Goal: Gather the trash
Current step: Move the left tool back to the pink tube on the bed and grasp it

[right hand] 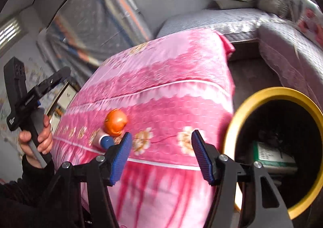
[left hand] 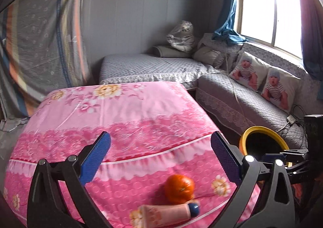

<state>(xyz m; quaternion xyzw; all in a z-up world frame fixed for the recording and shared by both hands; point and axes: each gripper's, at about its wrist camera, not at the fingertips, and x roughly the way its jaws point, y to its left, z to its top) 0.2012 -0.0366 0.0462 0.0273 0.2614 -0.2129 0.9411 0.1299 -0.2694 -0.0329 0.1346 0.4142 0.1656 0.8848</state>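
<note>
Both grippers are seen with nothing between their blue ribbed pads. The left gripper (left hand: 160, 159) is spread wide above the pink floral cloth-covered table (left hand: 113, 110), and the right gripper (right hand: 161, 156) is held partly apart over the table's near edge – neither is closed on anything.

Two things are left on the cloth: a round orange fruit (left hand: 179, 188) and, touching it on the near side, a pink soft plastic tube with a dark blue cap (left hand: 167, 212). The tube is lying flat, its long axis running roughly across the left wrist view, cap toward the right and crimped end toward the left. In the right wrist view the cap end is turned toward the camera, just beside the left-hand pad.

The yellow-rimmed dark bin (right hand: 280, 147) is placed beside the table's corner, probably so that items can be dropped straight off the edge; a green-and-white package is visible inside it.

The tube is judged easiest to take across its narrow width – the fruit beside it could be nudged and rolled
</note>
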